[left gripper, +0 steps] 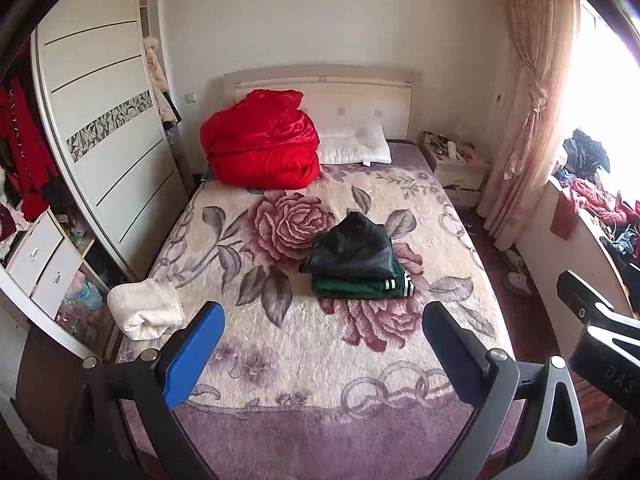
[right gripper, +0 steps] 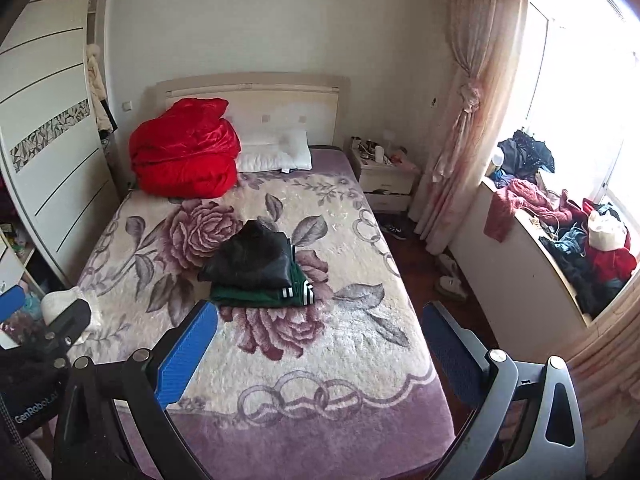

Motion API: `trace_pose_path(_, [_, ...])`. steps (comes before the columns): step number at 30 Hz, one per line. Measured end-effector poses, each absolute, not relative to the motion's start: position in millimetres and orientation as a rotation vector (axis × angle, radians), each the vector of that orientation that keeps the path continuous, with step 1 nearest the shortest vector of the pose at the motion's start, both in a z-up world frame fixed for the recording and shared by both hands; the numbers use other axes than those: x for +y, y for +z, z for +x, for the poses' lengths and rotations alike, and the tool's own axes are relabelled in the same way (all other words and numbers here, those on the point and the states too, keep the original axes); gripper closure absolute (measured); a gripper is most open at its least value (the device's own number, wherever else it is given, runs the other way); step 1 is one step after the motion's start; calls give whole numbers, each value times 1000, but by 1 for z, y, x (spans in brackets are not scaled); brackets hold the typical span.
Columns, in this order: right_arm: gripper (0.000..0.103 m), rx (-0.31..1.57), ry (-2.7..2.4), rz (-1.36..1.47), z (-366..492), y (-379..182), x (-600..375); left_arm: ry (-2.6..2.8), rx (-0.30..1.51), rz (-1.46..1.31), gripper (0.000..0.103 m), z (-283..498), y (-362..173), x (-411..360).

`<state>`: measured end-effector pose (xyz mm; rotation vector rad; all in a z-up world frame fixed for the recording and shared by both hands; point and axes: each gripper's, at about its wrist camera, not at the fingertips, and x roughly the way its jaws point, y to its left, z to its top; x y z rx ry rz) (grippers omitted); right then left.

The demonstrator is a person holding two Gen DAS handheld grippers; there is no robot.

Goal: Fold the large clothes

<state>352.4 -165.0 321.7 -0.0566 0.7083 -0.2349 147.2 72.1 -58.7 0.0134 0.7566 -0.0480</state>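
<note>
With the left gripper [left gripper: 324, 352] and right gripper [right gripper: 320, 356] both spread wide and empty above the foot of the bed [left gripper: 320, 432], a between-garments step is judged: the next move calls for reaching past the folded black jacket [left gripper: 352, 248] stacked on the green garment [left gripper: 352, 286] mid-bed to fetch another large item

Pale walls, white wardrobe [left gripper: 104, 128], pink curtain [right gripper: 472, 92] beside bright window [right gripper: 580, 80].

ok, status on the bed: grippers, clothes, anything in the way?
Left gripper and right gripper open, empty, above the bed's foot. Folded black leather jacket stacked on folded green striped garment, mid-bed. White fluffy garment unfolded at left edge. Path clear.
</note>
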Motion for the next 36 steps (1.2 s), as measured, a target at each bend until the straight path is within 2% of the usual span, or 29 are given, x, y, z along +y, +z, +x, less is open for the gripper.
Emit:
trace_pose_path(12, [0, 684, -226, -66, 357, 339, -167, -35, 715, -7, 1, 141, -45, 71])
trace_pose_path(36, [0, 682, -210, -58, 345, 338, -166, -16, 703, -1, 0, 139, -40, 77])
